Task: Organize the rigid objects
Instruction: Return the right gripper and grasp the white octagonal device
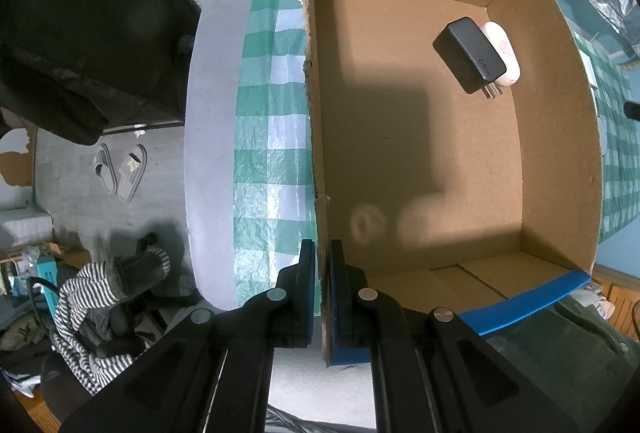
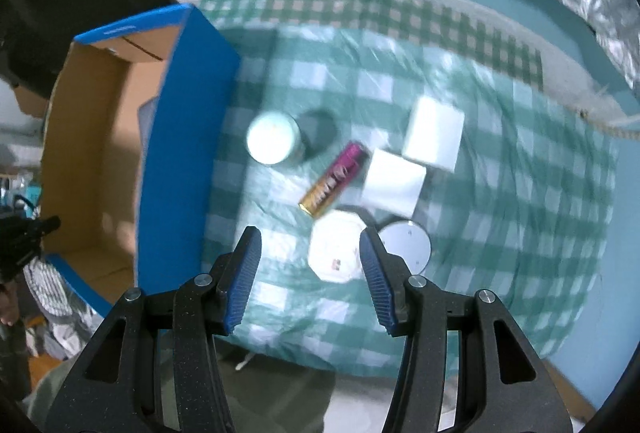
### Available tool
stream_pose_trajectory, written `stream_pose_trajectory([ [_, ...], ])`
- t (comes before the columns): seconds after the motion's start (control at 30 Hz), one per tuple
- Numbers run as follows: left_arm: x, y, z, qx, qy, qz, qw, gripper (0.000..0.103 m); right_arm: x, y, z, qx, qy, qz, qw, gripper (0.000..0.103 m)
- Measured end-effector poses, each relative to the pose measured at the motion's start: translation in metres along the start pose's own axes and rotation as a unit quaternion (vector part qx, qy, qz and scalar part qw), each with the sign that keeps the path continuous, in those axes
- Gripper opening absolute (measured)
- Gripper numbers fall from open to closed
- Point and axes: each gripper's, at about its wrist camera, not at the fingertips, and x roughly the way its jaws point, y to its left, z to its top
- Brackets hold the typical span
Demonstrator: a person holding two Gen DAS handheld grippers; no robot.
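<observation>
My left gripper (image 1: 322,253) is shut on the left wall of the cardboard box (image 1: 314,137), one pad on each side of it. On the box floor lie a black charger (image 1: 470,55) and a white oval case (image 1: 503,51), side by side near the far right corner. My right gripper (image 2: 310,253) hangs open above the checked cloth, with nothing between its pads. A white octagonal box (image 2: 335,251) lies just below it, toward the right finger. Near it are a round silver tin (image 2: 408,245), a purple and gold tube (image 2: 334,179), two white blocks (image 2: 394,183) and a white-lidded jar (image 2: 274,143).
The blue-sided box (image 2: 184,153) stands to the left of the loose items in the right wrist view. A green checked cloth (image 2: 500,193) covers the round table. Slippers (image 1: 120,169) and a chair with striped clothes (image 1: 100,297) are on the floor to the left.
</observation>
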Motion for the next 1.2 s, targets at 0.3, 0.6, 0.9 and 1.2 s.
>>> stream_pose_trajectory([
  [0.3, 0.002, -0.003, 0.0, 0.001, 0.003, 0.002, 1.0, 0.006, 0.04, -0.021, -0.021, 0.036, 0.048, 0.006, 0.998, 0.051],
  [0.6, 0.002, -0.003, 0.0, 0.001, 0.003, 0.002, 1.0, 0.006, 0.074, -0.03, -0.034, 0.055, 0.089, 0.019, 0.994, 0.051],
  [0.9, 0.004, -0.003, -0.001, 0.0, 0.004, -0.001, 1.0, 0.006, 0.101, -0.038, -0.038, 0.079, 0.108, 0.028, 0.991, 0.051],
  [1.2, 0.004, -0.003, -0.002, -0.001, 0.004, -0.001, 1.0, 0.006, 0.112, -0.043, -0.025, 0.083, 0.09, 0.016, 0.992, 0.057],
])
